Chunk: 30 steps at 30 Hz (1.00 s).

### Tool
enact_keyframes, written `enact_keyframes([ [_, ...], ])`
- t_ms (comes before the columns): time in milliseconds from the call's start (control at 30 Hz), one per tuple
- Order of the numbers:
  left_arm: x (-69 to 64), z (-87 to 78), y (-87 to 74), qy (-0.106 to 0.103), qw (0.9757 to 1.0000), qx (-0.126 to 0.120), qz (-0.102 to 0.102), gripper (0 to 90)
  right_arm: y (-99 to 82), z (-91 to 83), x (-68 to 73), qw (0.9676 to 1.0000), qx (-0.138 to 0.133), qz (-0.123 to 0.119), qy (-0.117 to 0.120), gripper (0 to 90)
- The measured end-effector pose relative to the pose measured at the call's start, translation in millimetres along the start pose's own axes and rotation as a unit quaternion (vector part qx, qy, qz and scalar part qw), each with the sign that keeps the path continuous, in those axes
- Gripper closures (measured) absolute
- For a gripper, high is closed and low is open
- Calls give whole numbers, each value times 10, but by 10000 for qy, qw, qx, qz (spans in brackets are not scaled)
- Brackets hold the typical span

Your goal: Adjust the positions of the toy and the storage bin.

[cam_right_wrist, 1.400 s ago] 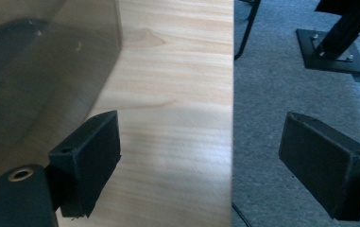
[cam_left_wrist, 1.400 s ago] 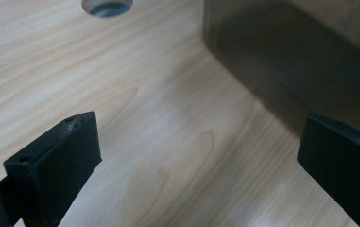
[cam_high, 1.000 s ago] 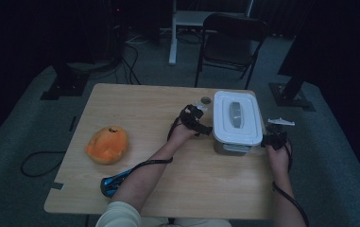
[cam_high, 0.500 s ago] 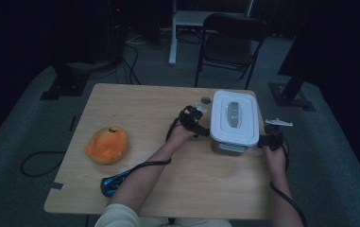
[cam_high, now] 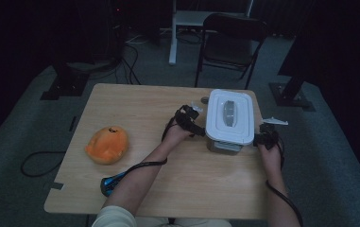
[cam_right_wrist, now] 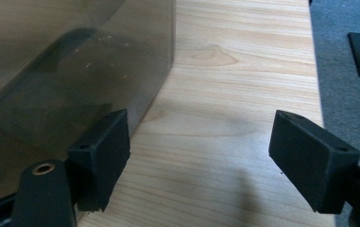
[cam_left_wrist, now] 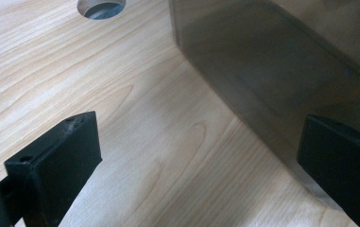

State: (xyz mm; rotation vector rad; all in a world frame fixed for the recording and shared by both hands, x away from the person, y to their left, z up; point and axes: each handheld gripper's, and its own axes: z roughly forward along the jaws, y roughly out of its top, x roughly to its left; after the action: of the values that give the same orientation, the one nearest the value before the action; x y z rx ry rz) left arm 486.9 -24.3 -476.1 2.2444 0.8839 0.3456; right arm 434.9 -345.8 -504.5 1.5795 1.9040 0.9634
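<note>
A smoky translucent box with a white lid (cam_high: 229,116) stands on the wooden table (cam_high: 135,109), right of centre. My left gripper (cam_high: 190,121) sits at the box's left side, open. In the left gripper view (cam_left_wrist: 201,156) its right jaw is in front of the box wall (cam_left_wrist: 281,71) and bare wood fills the gap. My right gripper (cam_high: 265,137) is at the box's right side, open. Its jaws have just been closing. In the right gripper view (cam_right_wrist: 201,156) only bare table lies between them, and the left jaw is beside the box wall (cam_right_wrist: 50,71).
An orange plush toy (cam_high: 107,144) lies at the table's left. A blue object (cam_high: 109,183) rests near the front edge by the left forearm. A round hole (cam_left_wrist: 101,7) is in the tabletop behind the box. The table's right edge (cam_right_wrist: 315,94) runs close to my right gripper. A chair (cam_high: 232,38) stands beyond the table.
My right gripper has edged slightly left, closer to the box's side. The left gripper and the box stay about where they were.
</note>
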Motion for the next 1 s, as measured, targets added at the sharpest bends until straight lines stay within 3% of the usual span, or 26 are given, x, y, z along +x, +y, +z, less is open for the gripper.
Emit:
enact_keyframes([
  [1000, 145, -454, -391, 224, 9997, 80, 50, 11, 52, 65, 490, 9977, -11, -477, 473, 222],
])
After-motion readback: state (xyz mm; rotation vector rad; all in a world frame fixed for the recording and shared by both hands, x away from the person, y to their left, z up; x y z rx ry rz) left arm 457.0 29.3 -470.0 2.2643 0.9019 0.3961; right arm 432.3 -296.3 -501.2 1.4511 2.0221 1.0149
